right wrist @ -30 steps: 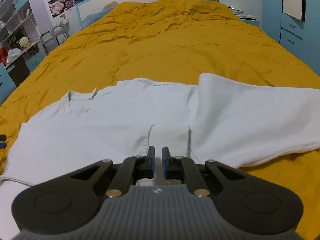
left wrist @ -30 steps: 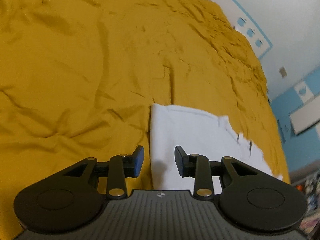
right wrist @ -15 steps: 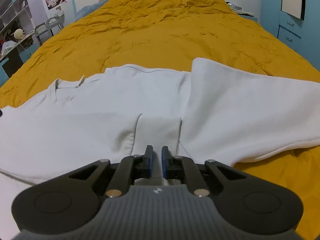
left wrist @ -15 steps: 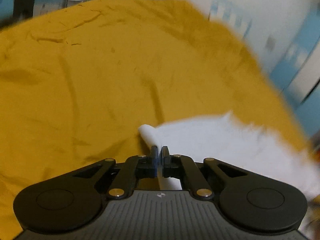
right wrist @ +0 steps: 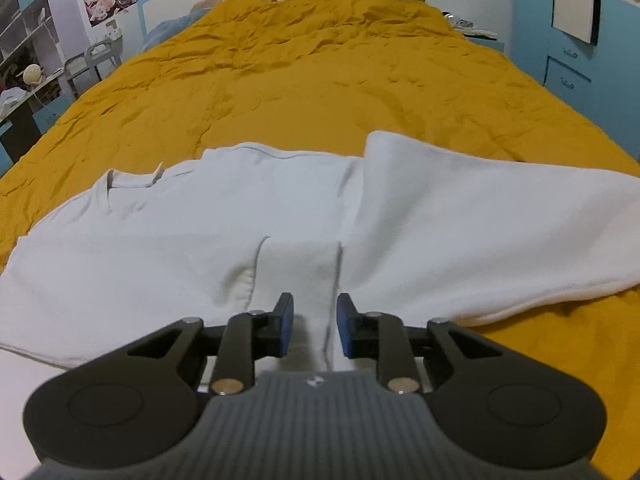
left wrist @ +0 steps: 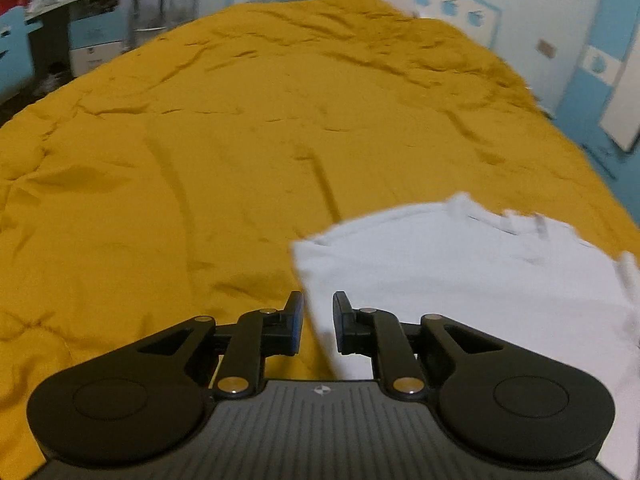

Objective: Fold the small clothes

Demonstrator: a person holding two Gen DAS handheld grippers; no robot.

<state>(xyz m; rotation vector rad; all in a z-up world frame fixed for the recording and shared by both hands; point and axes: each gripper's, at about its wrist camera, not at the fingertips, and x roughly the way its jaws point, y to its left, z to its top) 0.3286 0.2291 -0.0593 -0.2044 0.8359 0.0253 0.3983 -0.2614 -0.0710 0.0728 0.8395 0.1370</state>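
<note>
While both jaws gape empty, left gripper, right gripper low over white shirt.

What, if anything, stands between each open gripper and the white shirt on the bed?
Nothing visible does. The left gripper hangs open right at the white shirt's edge, and the right gripper is open with shirt cloth between its fingers. Only the yellow blanket surrounds them.

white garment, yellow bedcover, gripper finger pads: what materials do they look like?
White garment: looks like soft matte cotton knit; it drapes, shows a stitched seam and a ribbed neckline.
Yellow bedcover: matte woven fabric, probably a padded quilt, given its puffy creases.
Finger pads of the right gripper: blue facing on black plastic, likely rubber or foam; cannot confirm.
</note>
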